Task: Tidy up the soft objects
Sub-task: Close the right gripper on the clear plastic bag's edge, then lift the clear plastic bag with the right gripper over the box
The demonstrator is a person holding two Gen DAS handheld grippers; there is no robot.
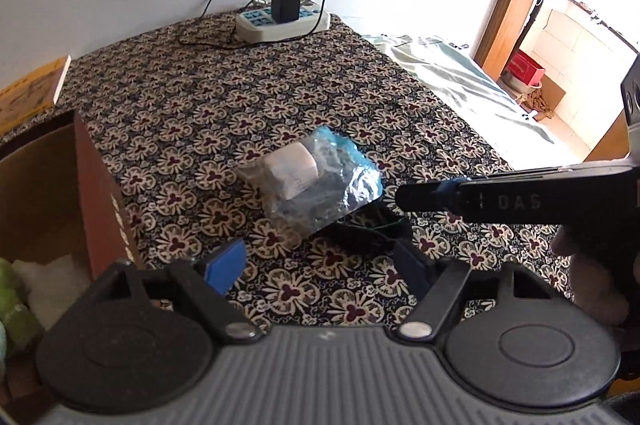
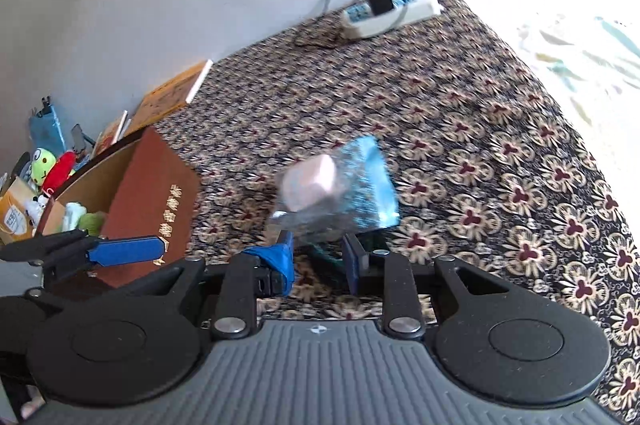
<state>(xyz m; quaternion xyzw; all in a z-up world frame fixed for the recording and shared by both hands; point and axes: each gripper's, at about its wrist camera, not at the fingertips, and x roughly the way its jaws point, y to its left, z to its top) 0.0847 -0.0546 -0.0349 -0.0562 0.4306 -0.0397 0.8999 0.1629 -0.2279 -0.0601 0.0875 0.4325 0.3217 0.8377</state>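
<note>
A clear and blue plastic packet (image 1: 316, 181) with a pale block inside lies on the patterned cloth (image 1: 248, 97). My left gripper (image 1: 320, 265) is open just in front of it, over bare cloth. My right gripper (image 2: 320, 257) has its jaws close around the packet's (image 2: 340, 189) near edge, which looks lifted and blurred. In the left wrist view one right finger (image 1: 424, 195) reaches in beside the packet. A brown cardboard box (image 1: 100, 193) on the left holds soft toys (image 1: 16, 301); it also shows in the right wrist view (image 2: 152, 193).
A white power strip (image 1: 282, 21) with a black charger and cables lies at the far edge by the wall. A yellow book (image 1: 32, 93) rests behind the box. Plush toys (image 2: 52, 169) and clutter sit at far left. A pale sheet (image 1: 460, 81) lies to the right.
</note>
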